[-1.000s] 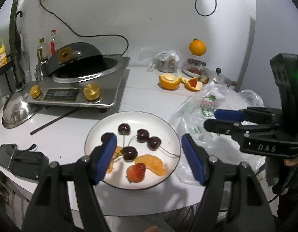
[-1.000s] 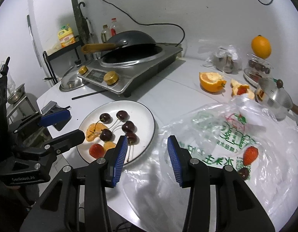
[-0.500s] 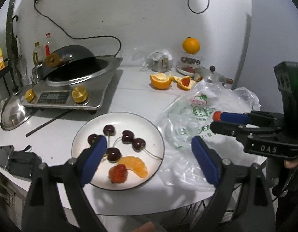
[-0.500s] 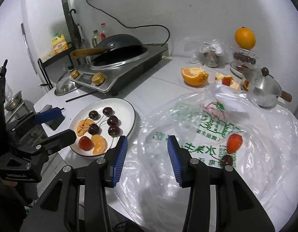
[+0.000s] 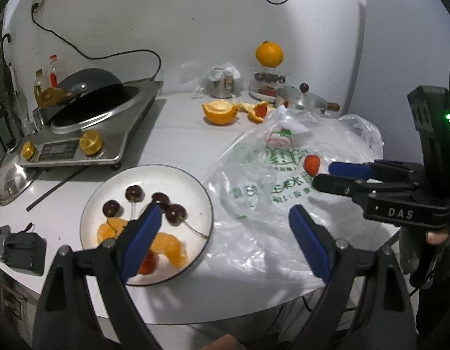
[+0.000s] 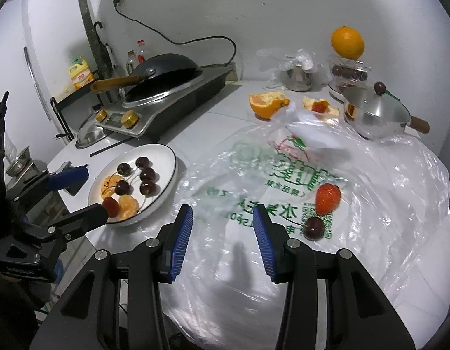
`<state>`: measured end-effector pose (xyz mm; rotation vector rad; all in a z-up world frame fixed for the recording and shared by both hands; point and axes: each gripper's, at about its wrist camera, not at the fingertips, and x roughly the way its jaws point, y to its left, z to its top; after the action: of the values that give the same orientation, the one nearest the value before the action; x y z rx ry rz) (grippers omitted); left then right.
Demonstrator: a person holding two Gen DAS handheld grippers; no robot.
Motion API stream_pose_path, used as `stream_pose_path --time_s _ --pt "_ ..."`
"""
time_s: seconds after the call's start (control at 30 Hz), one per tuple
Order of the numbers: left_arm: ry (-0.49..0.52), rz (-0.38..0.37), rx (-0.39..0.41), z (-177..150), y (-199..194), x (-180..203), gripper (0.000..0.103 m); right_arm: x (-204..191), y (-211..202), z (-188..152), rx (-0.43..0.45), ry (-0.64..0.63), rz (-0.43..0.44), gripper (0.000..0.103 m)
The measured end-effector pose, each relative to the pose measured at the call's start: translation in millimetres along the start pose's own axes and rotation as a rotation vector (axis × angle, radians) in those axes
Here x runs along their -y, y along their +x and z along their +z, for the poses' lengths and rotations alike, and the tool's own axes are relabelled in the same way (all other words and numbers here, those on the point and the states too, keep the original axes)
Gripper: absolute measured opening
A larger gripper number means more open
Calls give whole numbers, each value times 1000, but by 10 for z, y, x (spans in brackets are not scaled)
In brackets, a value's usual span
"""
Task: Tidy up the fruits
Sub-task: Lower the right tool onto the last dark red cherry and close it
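A white plate (image 5: 193, 188) (image 6: 166, 157) holds several dark cherries (image 5: 175, 213), orange segments (image 5: 172, 248) and a strawberry (image 6: 111, 206). To its right lies a clear plastic bag (image 5: 268, 180) (image 6: 385, 204) with a loose strawberry (image 6: 327, 199) (image 5: 312, 164) and a cherry (image 6: 313, 227) on it. My left gripper (image 5: 225, 230) is open and empty above the plate's right edge. My right gripper (image 6: 222, 233) is open and empty over the bag, left of the strawberry and cherry; it also shows in the left wrist view (image 5: 330, 175).
An induction cooker with a black wok (image 5: 87, 108) stands at the back left, a steel lid (image 5: 9, 175) beside it. A halved orange (image 5: 219, 112), peel pieces, a small lidded pot (image 6: 376, 116) and a whole orange on a jar (image 6: 347, 42) stand at the back.
Both grippers have swung to the right, away from the plate and over the plastic bag. The loose strawberry and cherry on the bag have come closer in the right wrist view.
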<state>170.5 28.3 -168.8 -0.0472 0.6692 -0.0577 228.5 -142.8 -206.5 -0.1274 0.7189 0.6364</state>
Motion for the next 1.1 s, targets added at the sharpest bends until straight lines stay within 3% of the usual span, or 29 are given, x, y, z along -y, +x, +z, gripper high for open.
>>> stream_pose_path --time_s 0.47,0.8,1.1 --pt "32 9 -48 25 247 253 90 432 88 -111 -20 49 1 45" --pt "62 4 -75 75 424 418 90 745 214 -168 -42 79 -53 45" --pt "60 1 -94 104 583 449 90 801 446 -217 -99 25 -94 45"
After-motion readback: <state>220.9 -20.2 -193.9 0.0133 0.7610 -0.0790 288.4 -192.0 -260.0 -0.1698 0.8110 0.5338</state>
